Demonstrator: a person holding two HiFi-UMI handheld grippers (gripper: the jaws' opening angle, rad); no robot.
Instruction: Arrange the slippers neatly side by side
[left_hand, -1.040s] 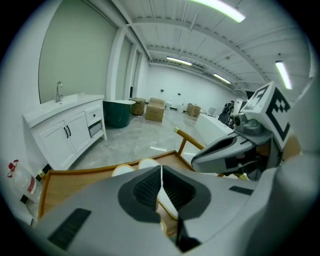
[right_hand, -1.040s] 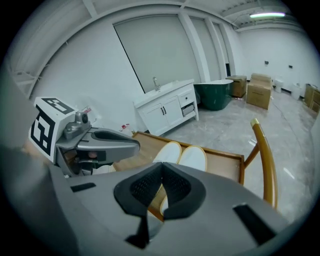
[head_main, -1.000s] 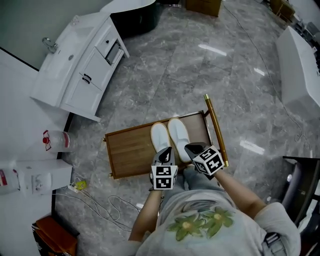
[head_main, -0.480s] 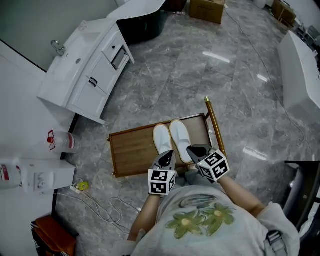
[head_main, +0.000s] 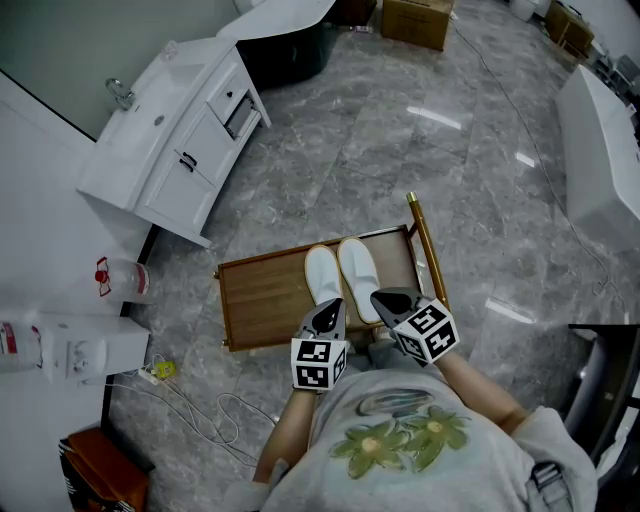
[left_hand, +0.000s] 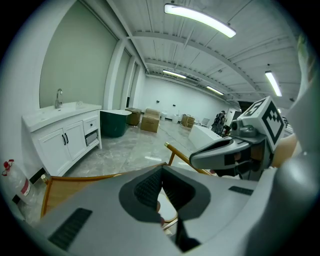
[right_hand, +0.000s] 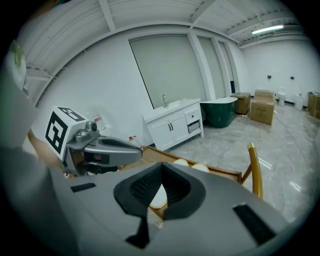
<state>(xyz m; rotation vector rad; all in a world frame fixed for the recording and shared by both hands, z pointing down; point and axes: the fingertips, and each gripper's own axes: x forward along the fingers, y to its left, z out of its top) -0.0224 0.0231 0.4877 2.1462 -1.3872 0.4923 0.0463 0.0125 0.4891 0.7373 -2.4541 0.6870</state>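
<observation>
2 white slippers (head_main: 322, 275) lying parallel and side by side, touching, on wooden rack (head_main: 262, 300). Left gripper (head_main: 329, 310) and right gripper (head_main: 386, 298) poised over the heels, jaws of both closed on nothing. Judged done: pair neatly arranged. Apparently left: only drawing both grippers away.

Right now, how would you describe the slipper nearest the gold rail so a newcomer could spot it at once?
On the grey marble floor stands a low wooden rack with a gold rail along one end. Two white slippers sit side by side on it; this slipper is the one closer to that rail.
</observation>
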